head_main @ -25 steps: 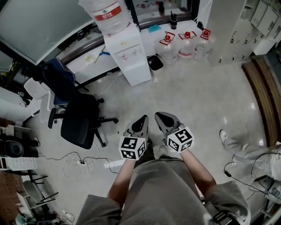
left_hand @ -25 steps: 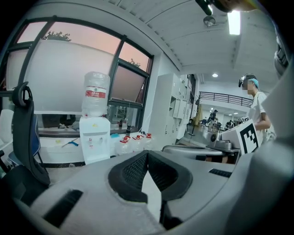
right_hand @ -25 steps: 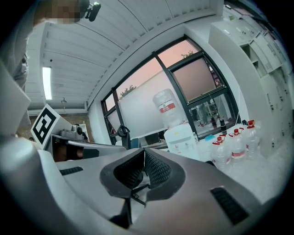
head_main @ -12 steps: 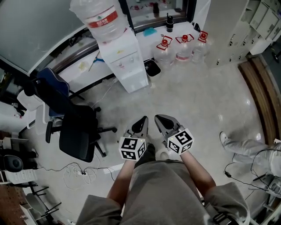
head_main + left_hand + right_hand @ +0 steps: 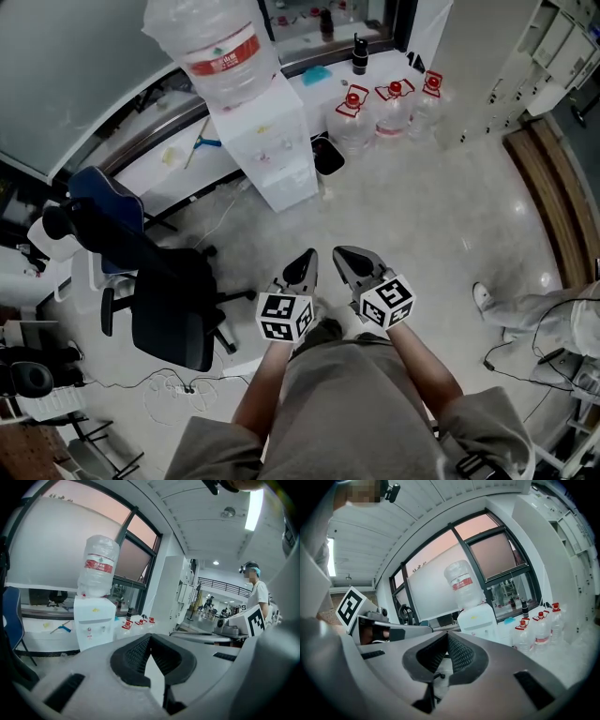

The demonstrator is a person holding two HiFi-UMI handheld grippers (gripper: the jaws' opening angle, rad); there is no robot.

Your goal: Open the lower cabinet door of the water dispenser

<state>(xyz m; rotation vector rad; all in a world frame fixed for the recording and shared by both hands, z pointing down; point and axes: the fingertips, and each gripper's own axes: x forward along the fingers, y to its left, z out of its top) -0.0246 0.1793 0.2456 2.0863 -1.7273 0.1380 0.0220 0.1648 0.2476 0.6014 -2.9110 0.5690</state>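
A white water dispenser (image 5: 272,141) with a big clear bottle (image 5: 217,42) on top stands against the far window wall, its lower cabinet door (image 5: 292,183) closed. The dispenser (image 5: 93,627) shows far off at the left of the left gripper view and behind the jaws in the right gripper view (image 5: 478,618). My left gripper (image 5: 304,265) and right gripper (image 5: 347,258) are held side by side in front of my body, well short of the dispenser. Both are shut and hold nothing.
Three water jugs with red caps (image 5: 394,103) stand right of the dispenser, with a dark bin (image 5: 328,155) between. A black office chair (image 5: 164,291) is at the left, with cables (image 5: 178,384) on the floor near it. Another person's leg (image 5: 534,314) is at the right. White lockers (image 5: 553,47) are at the top right.
I have walked closer to the dispenser; it now looms larger at the top of the head view. Both grippers stay shut in the same pose before my body.
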